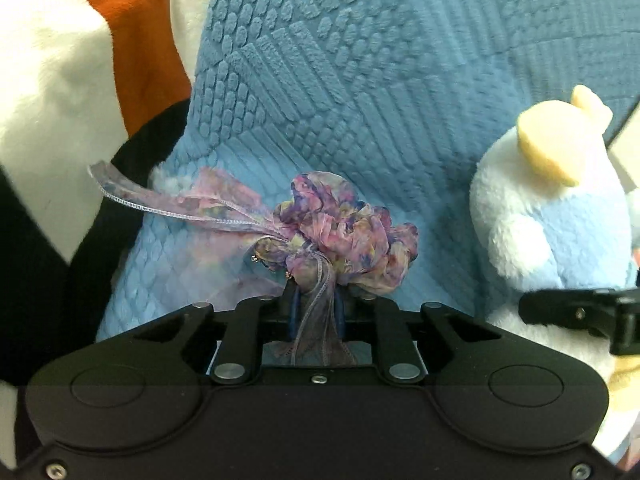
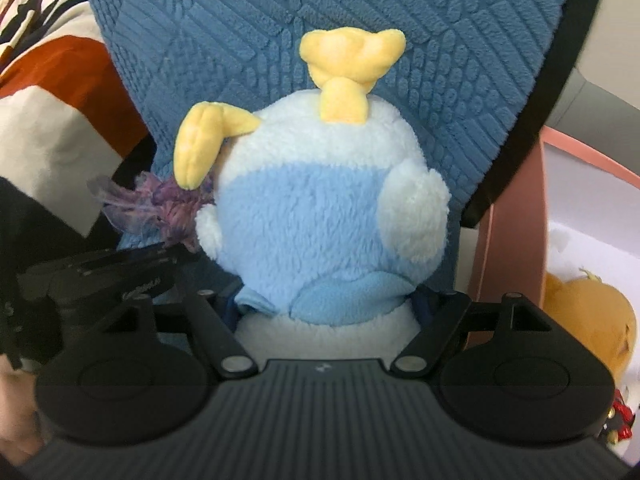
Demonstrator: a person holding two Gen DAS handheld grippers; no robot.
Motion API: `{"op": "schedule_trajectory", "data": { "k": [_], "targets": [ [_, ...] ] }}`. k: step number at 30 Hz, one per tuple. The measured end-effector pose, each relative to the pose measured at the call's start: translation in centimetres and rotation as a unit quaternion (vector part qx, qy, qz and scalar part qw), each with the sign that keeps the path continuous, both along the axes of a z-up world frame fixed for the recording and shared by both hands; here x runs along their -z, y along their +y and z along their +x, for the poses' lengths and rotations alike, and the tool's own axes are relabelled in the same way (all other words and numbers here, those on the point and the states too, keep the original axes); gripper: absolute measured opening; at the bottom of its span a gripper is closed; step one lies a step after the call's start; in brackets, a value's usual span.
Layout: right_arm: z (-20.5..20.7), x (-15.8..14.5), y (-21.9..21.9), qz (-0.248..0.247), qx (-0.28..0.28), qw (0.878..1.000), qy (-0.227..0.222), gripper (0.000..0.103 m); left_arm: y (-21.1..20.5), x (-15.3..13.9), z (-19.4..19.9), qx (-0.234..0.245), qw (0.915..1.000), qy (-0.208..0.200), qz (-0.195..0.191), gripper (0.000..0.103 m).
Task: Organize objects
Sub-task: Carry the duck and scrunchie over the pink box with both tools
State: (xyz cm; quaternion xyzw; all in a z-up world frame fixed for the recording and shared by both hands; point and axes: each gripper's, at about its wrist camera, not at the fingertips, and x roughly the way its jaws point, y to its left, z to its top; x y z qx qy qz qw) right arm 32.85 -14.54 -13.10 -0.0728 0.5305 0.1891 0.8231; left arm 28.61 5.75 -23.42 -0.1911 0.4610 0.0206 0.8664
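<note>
While the left gripper (image 1: 316,312) pinches a purple and pink ruffled hair tie (image 1: 340,232) with its jaws closed tight on the trailing ribbons, the right gripper (image 2: 332,304) clamps the lower body of a blue and white plush toy (image 2: 320,216) between widely spread jaws. Both things sit over a blue textured mat (image 1: 360,80), the hair tie just beside the plush toy on its left. Yellow feet stick up from the plush toy. To the left of the mat lies a blanket (image 1: 60,80) patterned in white, orange and black. At the right edge of the right wrist view stands a pink box (image 2: 516,240), and an orange plush (image 2: 588,320) lies inside it.
</note>
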Motion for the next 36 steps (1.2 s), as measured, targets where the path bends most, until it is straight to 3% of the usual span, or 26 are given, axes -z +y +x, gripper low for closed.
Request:
{"op": "schedule_trajectory", "data": {
  "k": [5, 13, 22, 36],
  "targets": [
    [-1.6, -1.2, -1.1, 0.01, 0.011, 1.0, 0.012, 0.079, -0.5, -1.0, -2.4, 0.002, 0.9998, -0.009, -0.017, 0.016],
    [-5.1, -2.5, -1.9, 0.017, 0.004, 0.999, 0.046, 0.079, 0.5, -0.2, -5.0, -0.014, 0.9987, -0.008, -0.047, 0.016],
    [-7.1, -2.9, -3.4, 0.018, -0.008, 0.998, 0.067, 0.079, -2.6, -2.7, -7.9, 0.007, 0.9995, -0.01, -0.029, 0.016],
    [-6.3, -10.2, -8.5, 0.039, 0.016, 0.998, 0.036, 0.079, -6.0, -11.2, -7.4, 0.067, 0.9957, -0.047, -0.043, 0.016]
  ]
}}
